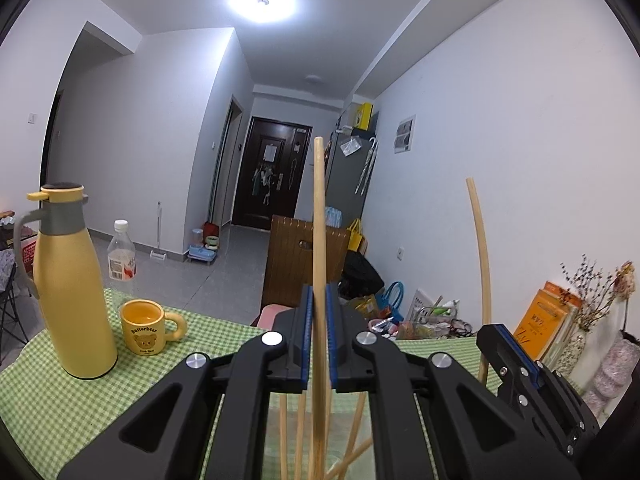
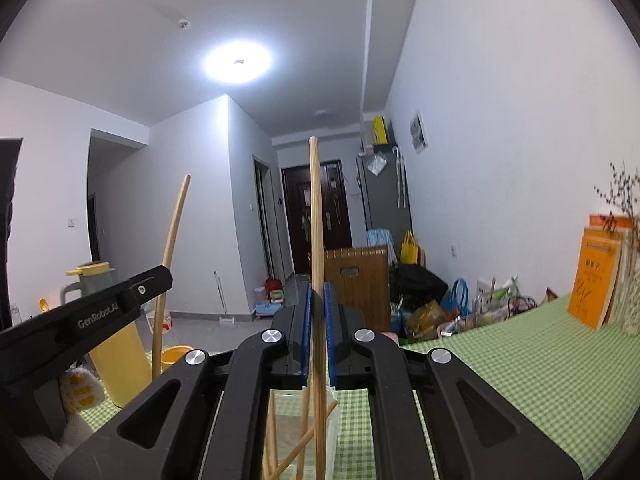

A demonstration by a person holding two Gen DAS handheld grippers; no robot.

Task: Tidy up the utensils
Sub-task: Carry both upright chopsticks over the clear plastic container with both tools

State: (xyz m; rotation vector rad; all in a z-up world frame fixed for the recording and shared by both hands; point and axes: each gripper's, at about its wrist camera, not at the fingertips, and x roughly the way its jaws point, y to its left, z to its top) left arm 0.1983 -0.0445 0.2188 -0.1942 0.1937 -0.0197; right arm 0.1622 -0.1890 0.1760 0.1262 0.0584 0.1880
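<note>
My left gripper (image 1: 319,300) is shut on a wooden chopstick (image 1: 319,240) that stands upright between its blue pads. My right gripper (image 2: 318,300) is likewise shut on a second upright chopstick (image 2: 316,240). In the left wrist view the right gripper (image 1: 516,352) shows at the right with its chopstick (image 1: 482,248) rising above it. From the right wrist the left gripper (image 2: 132,292) appears at the left with its chopstick (image 2: 170,248). Below both grippers stands a clear container (image 2: 331,432) with several more chopsticks (image 2: 304,432) leaning inside it.
A green checked tablecloth (image 1: 52,400) covers the table. On it stand a yellow thermos jug (image 1: 72,292), a yellow bear mug (image 1: 146,328) and a clear plastic bottle (image 1: 121,256). Orange books (image 2: 596,280) and a vase of dried flowers (image 1: 580,336) line the right wall.
</note>
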